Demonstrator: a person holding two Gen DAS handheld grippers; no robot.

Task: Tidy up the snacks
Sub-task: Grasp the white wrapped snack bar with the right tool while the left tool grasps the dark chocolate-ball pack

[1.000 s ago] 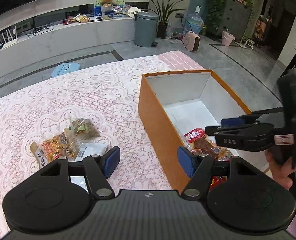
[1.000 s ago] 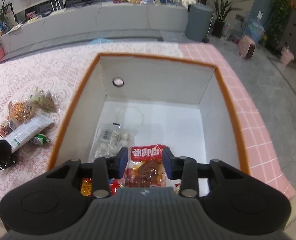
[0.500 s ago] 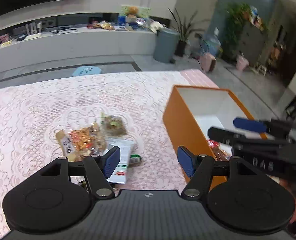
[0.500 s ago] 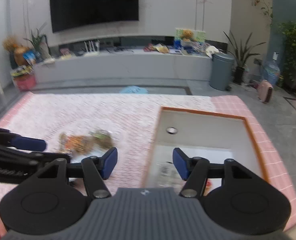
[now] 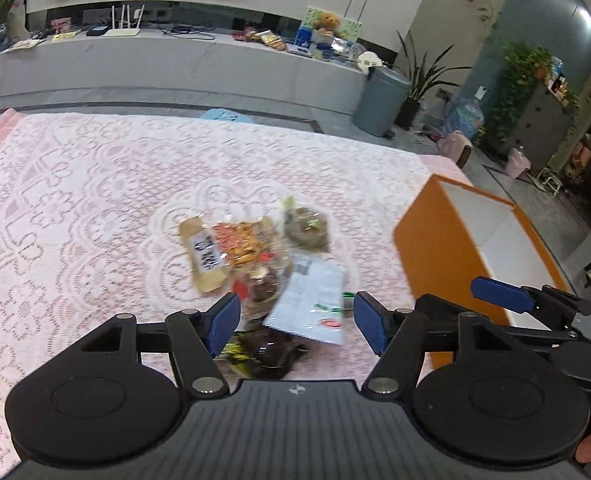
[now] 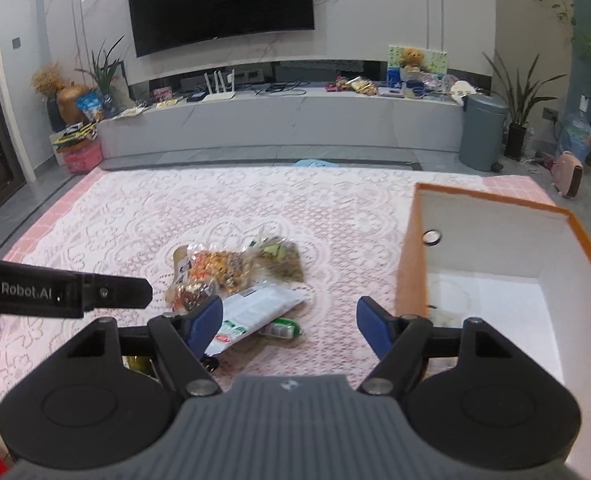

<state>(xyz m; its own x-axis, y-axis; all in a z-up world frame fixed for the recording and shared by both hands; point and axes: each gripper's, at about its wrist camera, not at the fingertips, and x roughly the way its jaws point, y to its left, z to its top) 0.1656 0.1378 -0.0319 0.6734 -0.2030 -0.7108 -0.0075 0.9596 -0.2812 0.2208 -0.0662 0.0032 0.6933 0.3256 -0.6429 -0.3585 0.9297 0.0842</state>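
- A small heap of snack packets [image 5: 263, 256] sits on the table, and it's a mixed bunch: a clear bag of orange and red bits [image 6: 211, 266] with a tan label end, a greenish-brown packet [image 6: 281, 260] just behind it, and a long white packet [image 6: 255, 310] lying flat at the near side.
- A little green wrapper [image 6: 281, 328] pokes out from under the white packet, and a dark packet [image 5: 267, 350] lies nearest the left camera, a bit blurred.
- To the right of the heap stands an orange box [image 6: 409, 276], white inside, with something pale in its bottom that is too blurred to name.
- All of it rests on a pink table under a white lace cloth [image 6: 135, 232].
- Behind: a long grey ledge [image 6: 295, 120], a black TV [image 6: 219, 0] on the wall, a grey bin [image 6: 481, 132], potted plants.
- Left gripper [image 5: 295, 320]: fingers wide apart, nothing between them, hanging above the near edge of the heap with the white packet framed in the gap.
- Right gripper [image 6: 289, 326]: jaws opening, nothing gripped; its left finger [image 6: 205, 324] is in line with the white packet's end, its right finger by the box's near corner.
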